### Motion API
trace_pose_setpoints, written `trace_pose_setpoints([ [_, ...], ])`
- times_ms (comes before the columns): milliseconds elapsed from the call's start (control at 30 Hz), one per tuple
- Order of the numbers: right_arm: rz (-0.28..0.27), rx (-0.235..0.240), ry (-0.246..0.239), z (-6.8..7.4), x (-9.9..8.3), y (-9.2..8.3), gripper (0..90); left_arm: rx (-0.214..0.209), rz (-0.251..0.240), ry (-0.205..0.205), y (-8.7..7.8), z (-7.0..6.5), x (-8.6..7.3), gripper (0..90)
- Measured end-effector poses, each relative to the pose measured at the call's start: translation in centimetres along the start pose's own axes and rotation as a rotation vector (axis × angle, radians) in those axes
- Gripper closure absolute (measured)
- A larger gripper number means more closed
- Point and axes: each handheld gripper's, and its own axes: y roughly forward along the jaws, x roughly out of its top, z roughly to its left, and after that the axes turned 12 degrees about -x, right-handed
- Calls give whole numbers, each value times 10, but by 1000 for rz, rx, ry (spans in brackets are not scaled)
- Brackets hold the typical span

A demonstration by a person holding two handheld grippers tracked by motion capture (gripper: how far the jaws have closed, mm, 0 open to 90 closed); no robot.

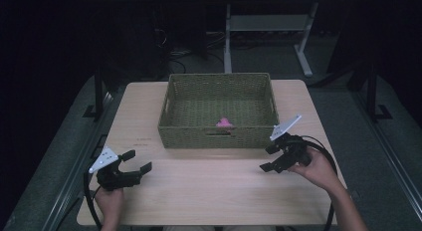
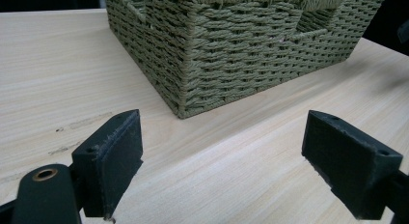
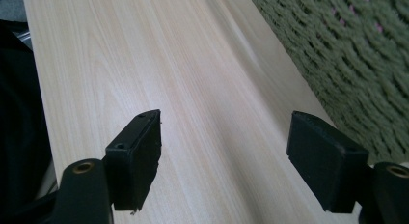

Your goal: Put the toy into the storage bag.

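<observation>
- We hold the left tongs (image 1: pixel 138 161) at about 7 o'clock on the table (image 1: pixel 214 191), near its front-left corner; their jaws stand wide apart with nothing between them.
- In the left gripper view, the left tongs (image 2: pixel 222 161) face a near corner of the woven basket (image 2: pixel 231 55), well short of it, with bare wood between the jaws.
- We hold the right tongs (image 1: pixel 269 158) at about 4 o'clock on the table, just off the basket's front-right corner; their jaws also stand apart and carry nothing.
- In the right gripper view, the right tongs (image 3: pixel 224 156) hang over bare table, with the basket wall (image 3: pixel 357 64) running along the 1-to-3 o'clock side of that view, beside the jaws and not touching them.
- The green woven basket (image 1: pixel 219 136) sits at 12 o'clock on the table, toward its far edge.
- A small pink object (image 1: pixel 224 123) lies inside the basket, at about 6 o'clock on its floor, close against the near wall; we cannot tell its exact shape.
- Both tongs are well apart from the pink object.
</observation>
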Motion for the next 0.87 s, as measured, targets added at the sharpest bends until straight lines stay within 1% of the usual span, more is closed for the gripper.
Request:
trace_pose_setpoints([
  [233, 4, -4, 26, 4, -15, 3, 274, 0, 4, 4, 0, 0, 0, 139],
  [367, 4, -8, 30, 6, -23, 4, 274, 2, 2, 0, 0, 0, 0, 139],
  [467, 17, -8, 34, 8, -27, 4, 273, 2, 3, 0, 0, 0, 0, 138],
  [533, 2, -18, 37, 10, -31, 3, 274, 1, 4, 2, 0, 0, 0, 139],
  [667, 3, -16, 50, 13, -38, 4, 273, 1, 4, 1, 1, 0, 0, 139],
  [800, -5, -42, 62, 22, -48, 3, 264, 0, 2, 0, 0, 0, 0, 139],
  [867, -24, -67, 66, 28, -53, 1, 262, 1, 1, 2, 1, 0, 0, 139],
])
